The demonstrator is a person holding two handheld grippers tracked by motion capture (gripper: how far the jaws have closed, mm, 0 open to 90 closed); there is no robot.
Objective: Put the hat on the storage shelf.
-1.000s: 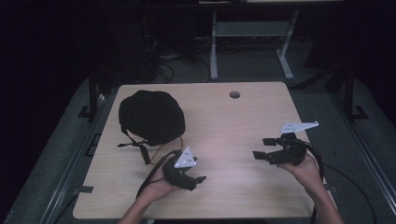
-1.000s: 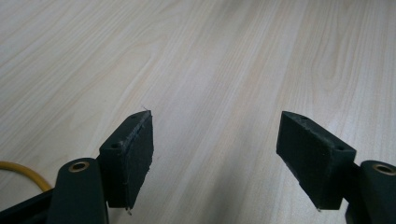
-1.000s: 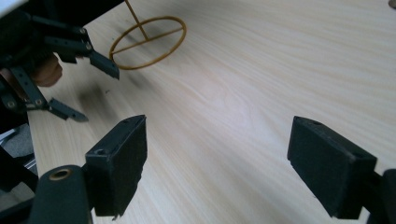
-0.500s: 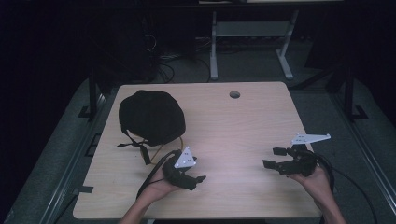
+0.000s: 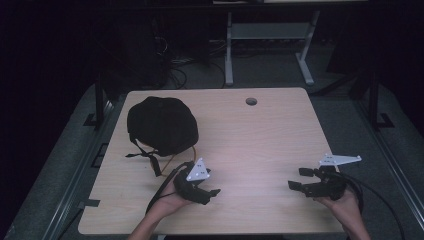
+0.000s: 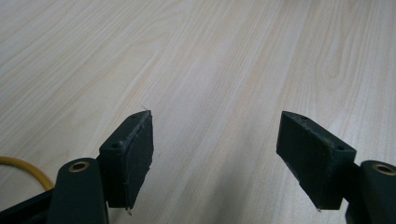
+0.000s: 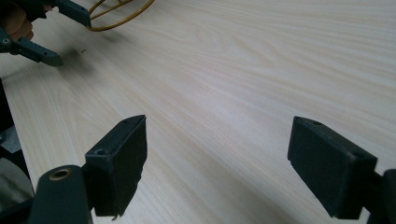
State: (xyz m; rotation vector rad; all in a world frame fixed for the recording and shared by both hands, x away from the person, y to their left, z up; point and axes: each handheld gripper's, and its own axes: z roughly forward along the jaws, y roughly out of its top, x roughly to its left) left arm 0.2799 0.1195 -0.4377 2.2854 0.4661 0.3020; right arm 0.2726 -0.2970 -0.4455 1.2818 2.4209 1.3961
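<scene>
On the tabletop (image 5: 260,135), far-left part, sits a black cap (image 5: 161,124) w/ dark straps trailing off its near edge toward the person. A thin yellow cord (image 5: 176,159) loops out from under the cap and runs toward the left tool.

Left tool (image 5: 212,194) is just beside the cap's straps, near the front edge, held in the left hand (image 5: 170,202) w/ its grey 3-cornered plate facing up. It's the one closest to the cap but not touching it afaict. In the left gripper view (image 6: 217,154) the jaws are spread wide, nothing btwn them, just bare light wood grain below and ahead. A bit of the yellow cord (image 6: 25,169) pokes in at the lower left corner of that view.

Right tool (image 5: 298,179) is way over on the right side of the tabletop, well apart from the cap, held in the right hand (image 5: 345,205), jaws pointing left across the table. Black cable trails off it to the right. Right gripper view (image 7: 217,161) shows those jaws also spread wide and holding nothing, hovering low over bare wood. Top left of that view you can see the other tool (image 7: 44,32) farther off, plus a loop of the yellow cord (image 7: 122,14) behind it.

Small round grommet hole (image 5: 251,101) near the far edge of the tabletop. Dark floor and a grey stand frame (image 5: 270,35) behind the table.
</scene>
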